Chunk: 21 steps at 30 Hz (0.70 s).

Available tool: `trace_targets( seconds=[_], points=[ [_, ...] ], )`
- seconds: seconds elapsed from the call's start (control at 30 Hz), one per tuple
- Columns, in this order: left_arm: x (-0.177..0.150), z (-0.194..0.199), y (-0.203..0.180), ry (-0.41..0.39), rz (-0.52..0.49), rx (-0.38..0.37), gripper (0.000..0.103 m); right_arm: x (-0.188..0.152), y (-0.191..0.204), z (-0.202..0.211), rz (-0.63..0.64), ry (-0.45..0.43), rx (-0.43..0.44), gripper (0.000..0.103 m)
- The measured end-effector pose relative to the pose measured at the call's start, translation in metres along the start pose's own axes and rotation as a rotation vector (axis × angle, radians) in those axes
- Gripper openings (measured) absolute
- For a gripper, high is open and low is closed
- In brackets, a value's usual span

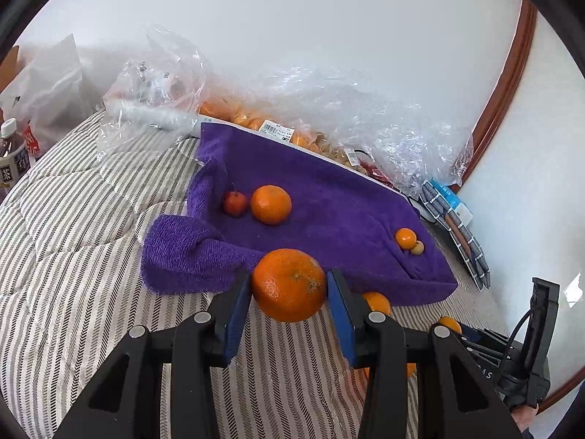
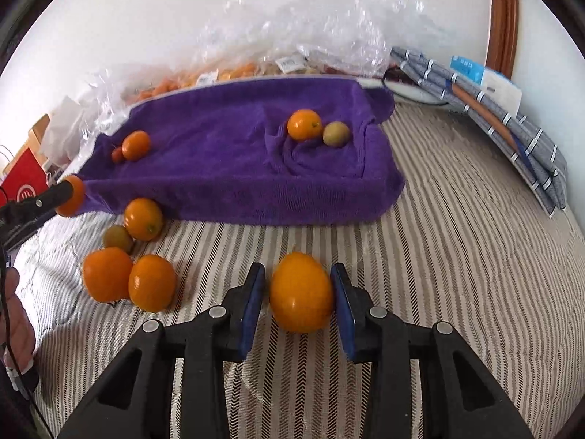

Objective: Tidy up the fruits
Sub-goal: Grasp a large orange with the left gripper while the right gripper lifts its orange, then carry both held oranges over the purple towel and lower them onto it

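My left gripper [image 1: 289,278] is shut on a round mandarin [image 1: 289,291], held just in front of the purple towel [image 1: 329,201] that covers a tray. On the towel lie a small red fruit [image 1: 236,203], a mandarin [image 1: 271,204], a small orange [image 1: 406,237] and a tan fruit [image 1: 417,247]. My right gripper [image 2: 298,274] is shut on an oval yellow-orange fruit [image 2: 300,292] low over the striped bed cover [image 2: 457,256]. Several loose oranges [image 2: 152,281] and a greenish fruit [image 2: 117,237] lie to its left.
Clear plastic bags [image 1: 365,117] with packed fruit lie behind the towel against the white wall. Folded grey cloths [image 2: 512,128] lean at the right. A bottle [image 1: 11,153] and a red bag [image 2: 25,183] stand at the left. A person's hand [image 2: 14,314] shows at the left edge.
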<state>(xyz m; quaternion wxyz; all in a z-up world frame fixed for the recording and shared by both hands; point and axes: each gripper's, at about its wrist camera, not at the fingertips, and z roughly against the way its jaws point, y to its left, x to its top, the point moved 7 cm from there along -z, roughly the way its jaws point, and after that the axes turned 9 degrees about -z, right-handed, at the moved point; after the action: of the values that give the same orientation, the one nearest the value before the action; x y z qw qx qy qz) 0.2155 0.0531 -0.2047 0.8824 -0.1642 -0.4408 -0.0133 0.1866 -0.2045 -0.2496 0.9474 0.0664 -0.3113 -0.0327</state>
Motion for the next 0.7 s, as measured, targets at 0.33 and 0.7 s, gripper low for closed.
trace_targets(
  seconds=[0.33,0.7],
  points=[
    [0.005,0.009,-0.001,-0.030,-0.024,0.019,0.040,0.010,-0.013,0.013,-0.082,-0.086,0.018,0.032],
    [0.050,0.015,-0.007,-0.056,-0.049,0.031,0.040,0.052,0.015,0.025,-0.011,-0.159,0.000,0.032]
  ],
)
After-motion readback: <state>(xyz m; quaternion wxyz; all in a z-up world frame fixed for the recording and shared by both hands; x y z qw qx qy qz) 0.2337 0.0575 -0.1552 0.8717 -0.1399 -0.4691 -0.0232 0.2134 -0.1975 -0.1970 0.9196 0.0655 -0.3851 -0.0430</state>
